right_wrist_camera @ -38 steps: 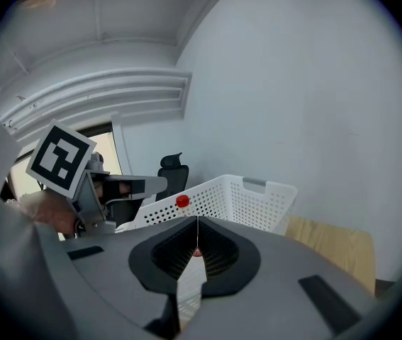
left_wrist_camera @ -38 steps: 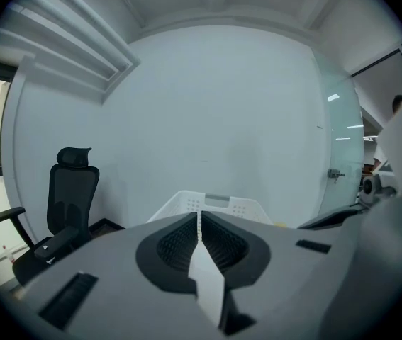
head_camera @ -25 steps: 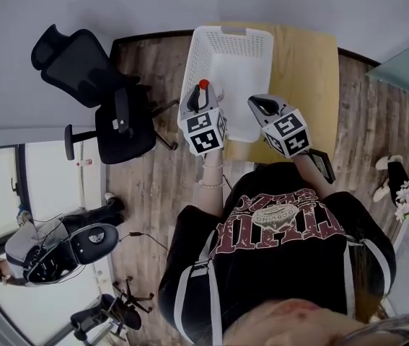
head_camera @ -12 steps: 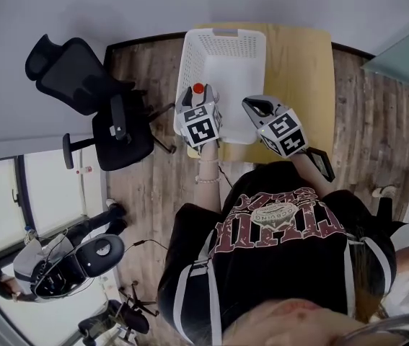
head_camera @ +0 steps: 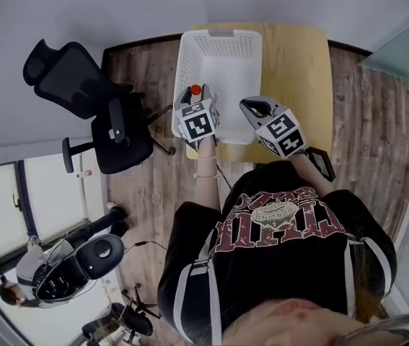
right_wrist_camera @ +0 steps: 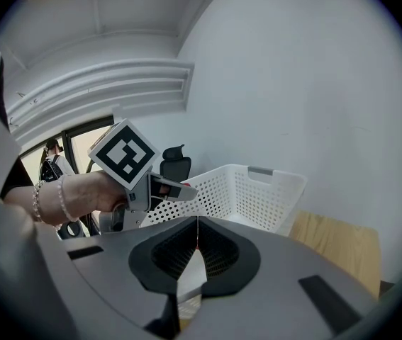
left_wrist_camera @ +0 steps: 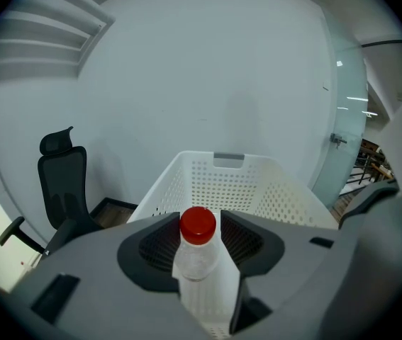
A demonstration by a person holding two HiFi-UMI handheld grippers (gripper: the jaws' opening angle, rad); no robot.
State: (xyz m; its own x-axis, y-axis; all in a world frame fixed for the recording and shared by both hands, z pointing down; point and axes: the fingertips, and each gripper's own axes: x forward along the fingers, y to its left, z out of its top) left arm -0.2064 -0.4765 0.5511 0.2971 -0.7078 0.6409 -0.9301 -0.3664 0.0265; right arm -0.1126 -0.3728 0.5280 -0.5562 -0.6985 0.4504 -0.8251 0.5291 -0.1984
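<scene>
Red at the cap [left_wrist_camera: 198, 224] and clear in the body, a small bottle [left_wrist_camera: 195, 264] stands upright between the jaws of the left gripper [head_camera: 195, 101], and we read those jaws as closed narrowly on its sides, with the cap rising just above them. From the head view we place this gripper over the near left corner of a white perforated basket [head_camera: 221, 33], the bottle's cap showing just inside the basket's left wall. The basket sits on a light wooden table [head_camera: 294, 63] that stands against a pale wall, and its handle end points away from the person. In the right gripper view we find the right gripper [right_wrist_camera: 197, 243] with its jaws pressed together and nothing between them. It hangs just beside the basket's near right corner, apart from the left gripper. That same view shows us the hand [right_wrist_camera: 80, 193] on the left gripper, a beaded bracelet [right_wrist_camera: 62, 198] at its wrist, and the marker cube [right_wrist_camera: 124, 154] above it. A black office chair [head_camera: 81, 96] stands on the plank floor [head_camera: 154, 193] to the left of the table, near the basket but apart from it.
</scene>
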